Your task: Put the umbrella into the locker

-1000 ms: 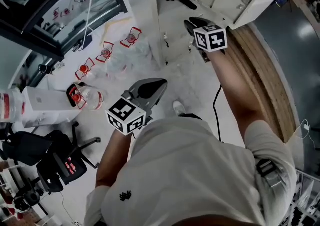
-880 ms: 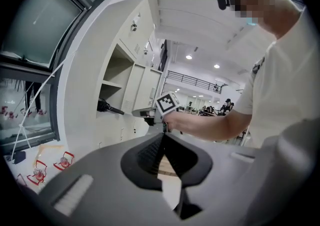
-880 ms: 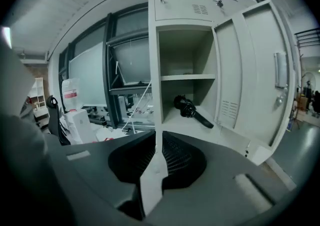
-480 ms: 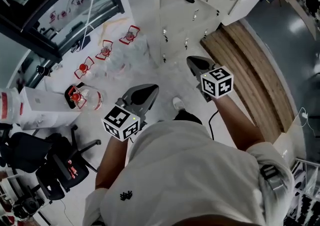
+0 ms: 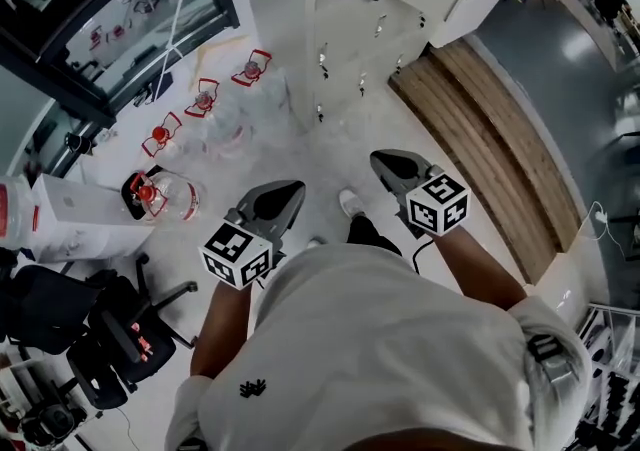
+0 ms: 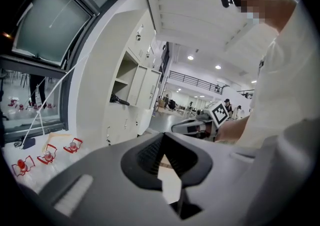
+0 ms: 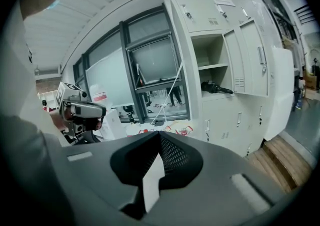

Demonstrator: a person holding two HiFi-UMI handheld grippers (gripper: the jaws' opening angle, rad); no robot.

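A black umbrella [image 7: 216,88] is seen lying on the lower shelf of the locker's [image 7: 220,115] open compartment, one end jutting past the shelf's front edge. Both claws are held well apart from it above the pale floor [image 5: 330,144]: the left gripper [image 5: 290,187] and the right gripper [image 5: 381,158] are each pressed together, with nothing pinched between the jaws
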